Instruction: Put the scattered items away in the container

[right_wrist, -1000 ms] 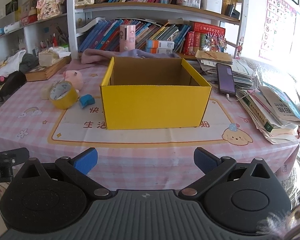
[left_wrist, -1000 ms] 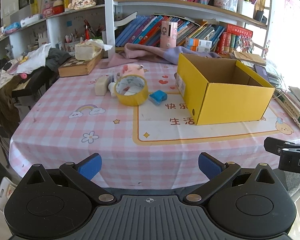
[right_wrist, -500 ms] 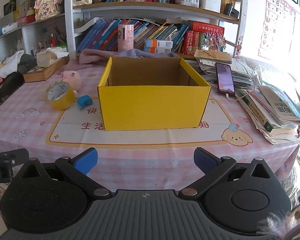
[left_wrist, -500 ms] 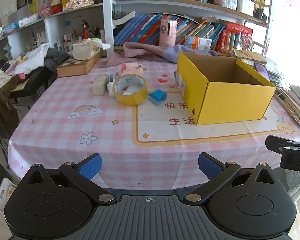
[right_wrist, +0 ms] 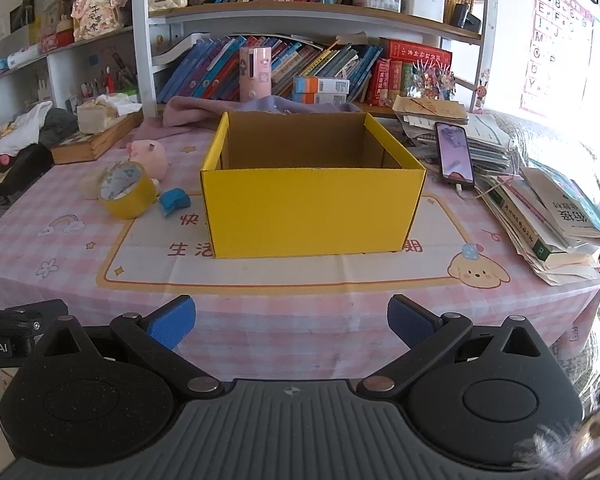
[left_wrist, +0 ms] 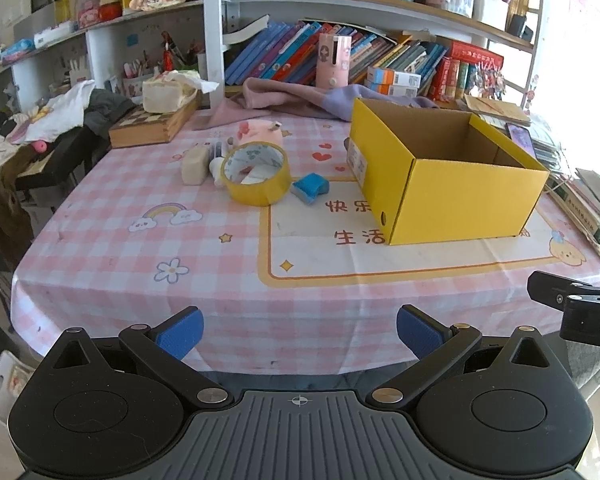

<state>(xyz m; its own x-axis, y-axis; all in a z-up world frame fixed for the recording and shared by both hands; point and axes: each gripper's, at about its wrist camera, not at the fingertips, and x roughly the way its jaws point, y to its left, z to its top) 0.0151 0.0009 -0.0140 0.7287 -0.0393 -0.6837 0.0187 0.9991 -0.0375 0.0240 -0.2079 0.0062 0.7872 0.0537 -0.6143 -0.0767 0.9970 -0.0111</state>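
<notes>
Home study room, crammed bookshelves (right_wrist: 300,12), alphabet poster (right_wrist: 556,36), pink checked tablecloth (left_wrist: 180,264)

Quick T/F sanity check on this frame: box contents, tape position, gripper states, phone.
1. The yellow box stands open at the top. True.
2. The tape roll already lies inside the box. False: it sits on the tablecloth to the box's left, near the blue item.
3. The left hand-held gripper is shut on the pink plush toy. False: its jaws are open and empty, and the toy lies on the table behind the tape.
4. The right hand-held gripper is open, holding nothing. True.
5. A phone rests on the paper stack right of the box. True.
</notes>
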